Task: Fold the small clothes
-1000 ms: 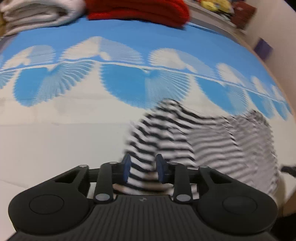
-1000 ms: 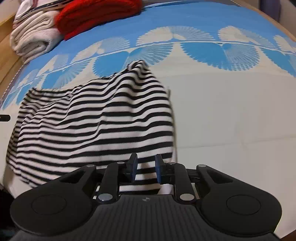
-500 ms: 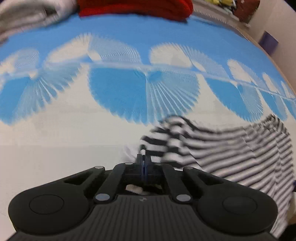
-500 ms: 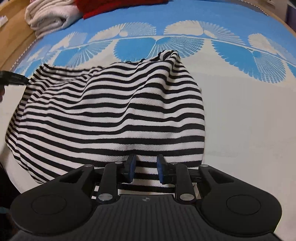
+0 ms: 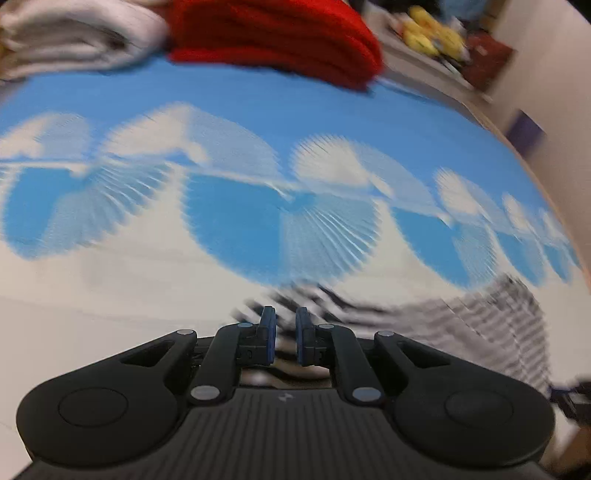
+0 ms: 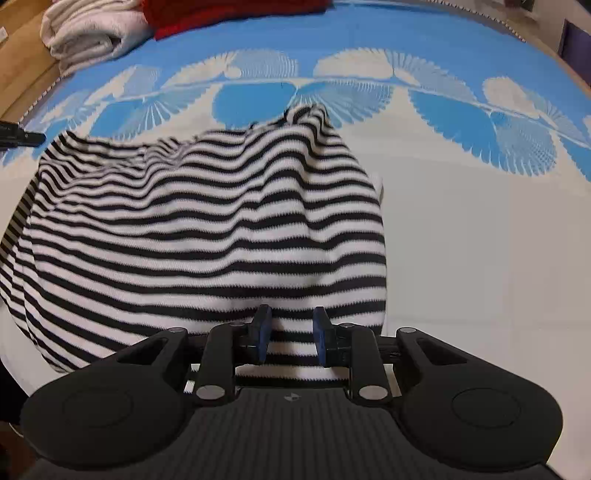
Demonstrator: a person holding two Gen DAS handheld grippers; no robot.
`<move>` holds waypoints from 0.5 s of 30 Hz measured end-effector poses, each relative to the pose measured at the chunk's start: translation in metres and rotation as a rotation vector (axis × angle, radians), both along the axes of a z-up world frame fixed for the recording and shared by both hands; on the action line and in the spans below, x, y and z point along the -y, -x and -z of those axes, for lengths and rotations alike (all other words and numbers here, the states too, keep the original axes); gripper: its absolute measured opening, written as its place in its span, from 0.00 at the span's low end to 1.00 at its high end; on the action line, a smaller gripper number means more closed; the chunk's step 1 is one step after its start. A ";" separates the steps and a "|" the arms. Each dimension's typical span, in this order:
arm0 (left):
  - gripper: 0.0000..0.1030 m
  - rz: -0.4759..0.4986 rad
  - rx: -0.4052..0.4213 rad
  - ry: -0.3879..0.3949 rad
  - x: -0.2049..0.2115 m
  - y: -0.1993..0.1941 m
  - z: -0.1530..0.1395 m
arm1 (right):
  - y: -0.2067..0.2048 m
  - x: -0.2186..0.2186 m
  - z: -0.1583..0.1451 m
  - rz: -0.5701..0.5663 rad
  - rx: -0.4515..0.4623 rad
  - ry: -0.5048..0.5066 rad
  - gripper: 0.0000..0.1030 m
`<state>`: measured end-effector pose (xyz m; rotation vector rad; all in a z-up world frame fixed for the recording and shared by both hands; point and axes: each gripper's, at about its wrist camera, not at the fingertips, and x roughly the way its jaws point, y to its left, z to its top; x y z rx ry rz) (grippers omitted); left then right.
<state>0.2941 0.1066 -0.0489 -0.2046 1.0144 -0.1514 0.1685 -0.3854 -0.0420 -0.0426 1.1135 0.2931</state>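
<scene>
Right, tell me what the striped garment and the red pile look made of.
Striped garment: soft, matte knit, probably cotton jersey; fine ribbed texture shows in the stripes and it drapes in loose folds. Red pile: thick, fuzzy fabric, perhaps fleece or chunky knit; blur leaves this open.

The striped garment (image 6: 207,229) lies on the near part of the patterned cloth (image 6: 480,229), left of its bare stretch, while a folded towel (image 6: 92,29) and, to its right, a knitted pile (image 6: 221,14) sit at the far edge.
</scene>
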 end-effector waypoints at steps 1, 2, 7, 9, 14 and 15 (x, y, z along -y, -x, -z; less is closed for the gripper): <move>0.13 0.031 -0.031 -0.005 0.006 0.000 0.006 | 0.000 0.000 -0.001 0.005 0.008 0.001 0.25; 0.13 0.050 -0.058 -0.044 0.014 -0.002 0.013 | -0.002 0.002 -0.002 0.015 0.013 0.006 0.25; 0.25 -0.010 -0.041 -0.228 0.023 -0.008 0.028 | -0.007 0.005 0.008 0.062 -0.037 0.057 0.28; 0.25 -0.066 0.028 -0.201 0.017 -0.006 0.016 | -0.006 0.005 0.008 0.068 -0.028 0.073 0.28; 0.24 -0.065 0.009 -0.158 0.014 -0.008 0.015 | -0.004 0.007 0.009 0.068 -0.029 0.076 0.32; 0.24 -0.071 0.028 -0.143 0.012 -0.006 0.013 | -0.004 0.008 0.008 0.070 -0.026 0.076 0.32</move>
